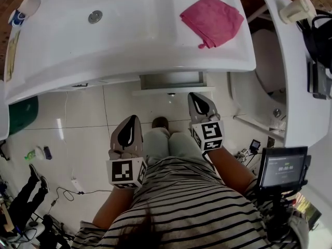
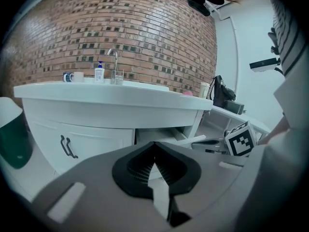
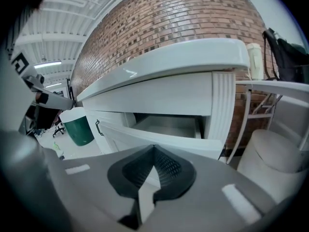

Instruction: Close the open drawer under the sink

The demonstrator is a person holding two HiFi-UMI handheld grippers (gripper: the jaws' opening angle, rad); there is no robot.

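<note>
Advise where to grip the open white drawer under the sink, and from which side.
Grip the open white drawer's flat front panel by its top edge, coming from the front and above with the right gripper, which faces it. That edge stands clear of the cabinet with its inside open behind; no handle shows.

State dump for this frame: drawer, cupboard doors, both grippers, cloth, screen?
Drawer: open, pulled out under the sink.
Cupboard doors: closed.
Left gripper: shut, nothing between the jaws.
Right gripper: shut, nothing between the jaws, pointed at the drawer front.
Pink cloth: loosely crumpled, lying on the sink top.
Small screen: lit.
</note>
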